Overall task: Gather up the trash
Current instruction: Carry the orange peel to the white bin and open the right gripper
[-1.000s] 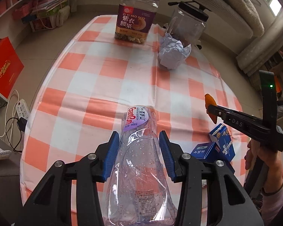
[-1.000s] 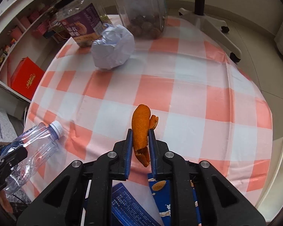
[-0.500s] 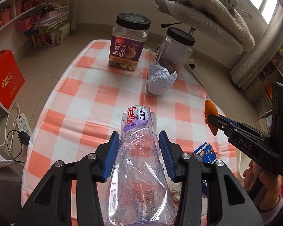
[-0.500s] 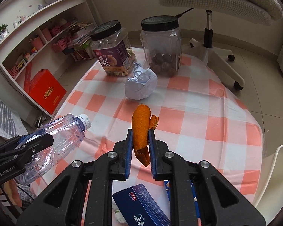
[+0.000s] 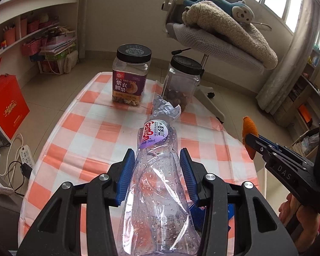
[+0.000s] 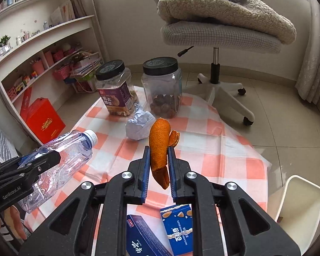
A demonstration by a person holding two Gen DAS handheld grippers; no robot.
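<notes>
Tongs both loaded: my left tongs (image 5: 157, 171) clamp the crushed bottle (image 5: 157, 183) mid-body, half open; right tongs (image 6: 158, 166) pinch the peel (image 6: 160, 147) nearly shut. Both held clear above the worktop (image 6: 204, 149) for carrying off. Paper wad (image 6: 139, 125) and boxes (image 6: 177, 226) lie uncollected.

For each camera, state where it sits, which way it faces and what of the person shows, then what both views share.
Left wrist: on the left gripper, looking down-forward along the plastic bottle it grips; a hand shows at right.
Right wrist: on the right gripper, facing the table past the orange peel it pinches; fingers at lower left.
Shared: crumpled paper, two jars, office chair.
</notes>
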